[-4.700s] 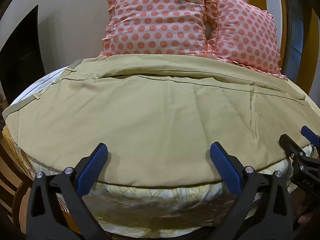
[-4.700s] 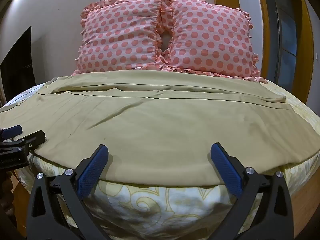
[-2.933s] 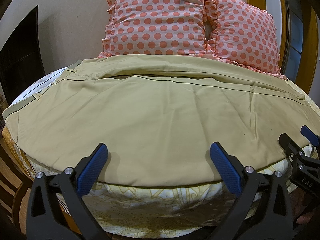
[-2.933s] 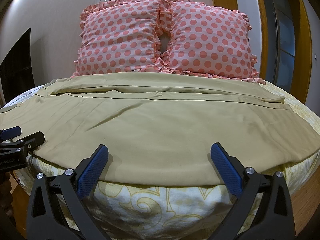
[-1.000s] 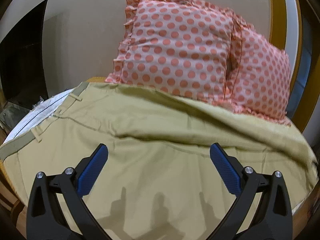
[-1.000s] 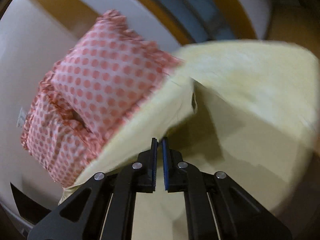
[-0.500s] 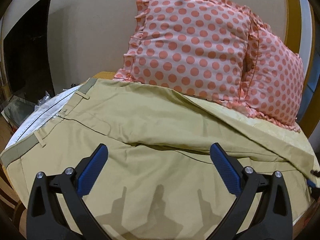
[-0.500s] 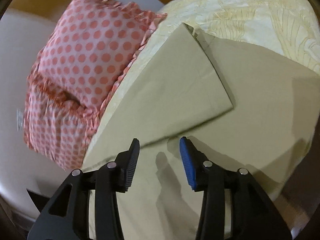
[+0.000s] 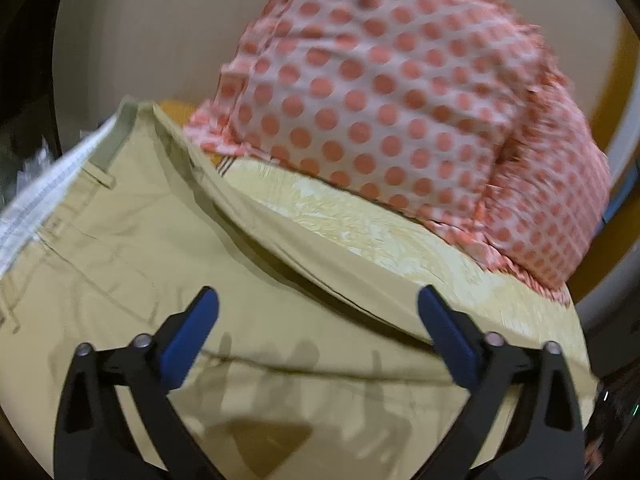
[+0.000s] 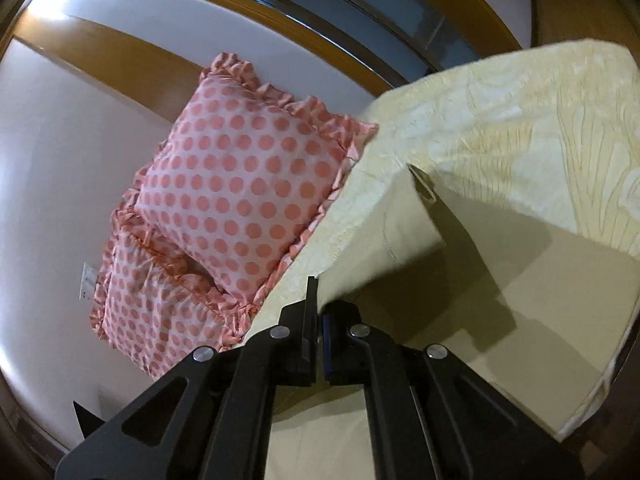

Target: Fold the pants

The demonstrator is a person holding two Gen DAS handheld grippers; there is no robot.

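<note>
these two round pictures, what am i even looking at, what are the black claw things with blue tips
Each picture comes from a wide-angle camera mounted on a hand-held gripper, looking along its two fingers. No robot: a person holds one in each hand. The left gripper is wide open, hovering over khaki pants spread on a bed with a pale yellow bedspread. The right gripper is shut, pinching a pants leg and lifting it. The pink polka-dot pillows lean against the wall.

the khaki pants (image 9: 132,248) lay spread flat on the bed, waistband at the left, one leg (image 10: 384,240) lifted and hanging above the rest.
</note>
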